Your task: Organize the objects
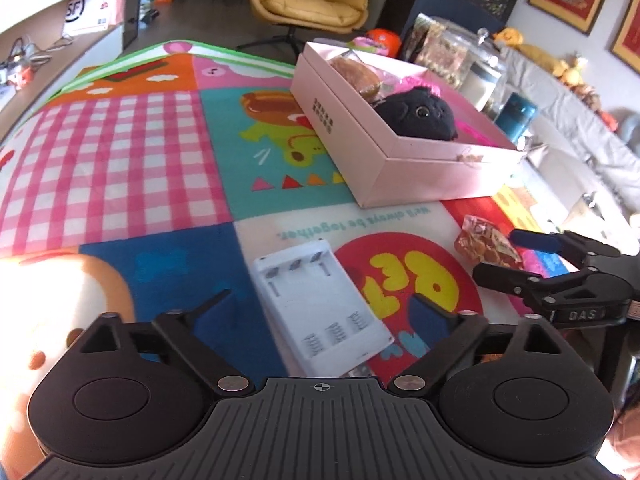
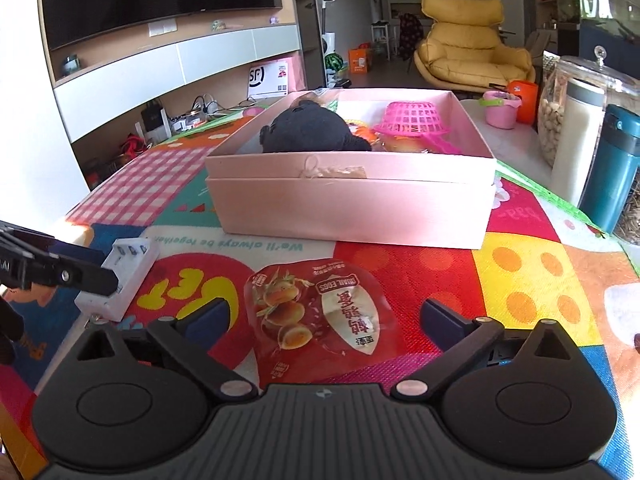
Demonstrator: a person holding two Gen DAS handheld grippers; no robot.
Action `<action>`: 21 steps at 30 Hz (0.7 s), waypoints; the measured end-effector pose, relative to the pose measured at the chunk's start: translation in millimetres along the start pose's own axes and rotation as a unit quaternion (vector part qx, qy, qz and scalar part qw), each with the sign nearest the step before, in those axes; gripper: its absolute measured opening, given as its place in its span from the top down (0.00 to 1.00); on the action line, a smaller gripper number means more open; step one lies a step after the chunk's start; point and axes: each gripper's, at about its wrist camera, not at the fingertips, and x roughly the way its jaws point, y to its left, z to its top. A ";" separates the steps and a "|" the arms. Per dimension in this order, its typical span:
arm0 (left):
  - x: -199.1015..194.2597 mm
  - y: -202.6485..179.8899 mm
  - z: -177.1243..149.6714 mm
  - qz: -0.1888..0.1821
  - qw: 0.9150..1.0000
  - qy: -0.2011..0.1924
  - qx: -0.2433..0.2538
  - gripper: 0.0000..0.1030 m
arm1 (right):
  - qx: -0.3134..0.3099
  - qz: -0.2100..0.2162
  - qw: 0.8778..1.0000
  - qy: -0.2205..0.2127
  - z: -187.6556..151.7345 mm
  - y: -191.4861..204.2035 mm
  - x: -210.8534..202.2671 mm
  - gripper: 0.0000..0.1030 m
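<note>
A white battery charger [image 1: 320, 304] lies on the colourful mat between the open fingers of my left gripper [image 1: 324, 312]; it also shows in the right wrist view [image 2: 120, 280]. A red quail-egg snack packet [image 2: 320, 320] lies between the open fingers of my right gripper [image 2: 324, 320]; it also shows in the left wrist view [image 1: 486, 242]. A pink open box [image 2: 352, 208] stands behind, holding a black plush toy [image 2: 308, 132] and a pink basket [image 2: 412, 120]. In the left wrist view the box [image 1: 420, 176] shows the plush [image 1: 420, 114] and a bun.
The colourful mat [image 1: 120, 152] covers the table. A teal flask [image 2: 608, 168] and glass jars [image 2: 572, 112] stand at the right, beside the box. A pink toy bucket [image 2: 500, 110] stands behind it. A yellow armchair [image 2: 468, 48] is farther back.
</note>
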 end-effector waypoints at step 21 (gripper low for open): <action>2.8 -40.5 -19.5 0.105 0.991 -0.051 0.066 0.43 | 0.012 -0.013 1.000 -0.006 -0.2 -0.5 0.3 0.00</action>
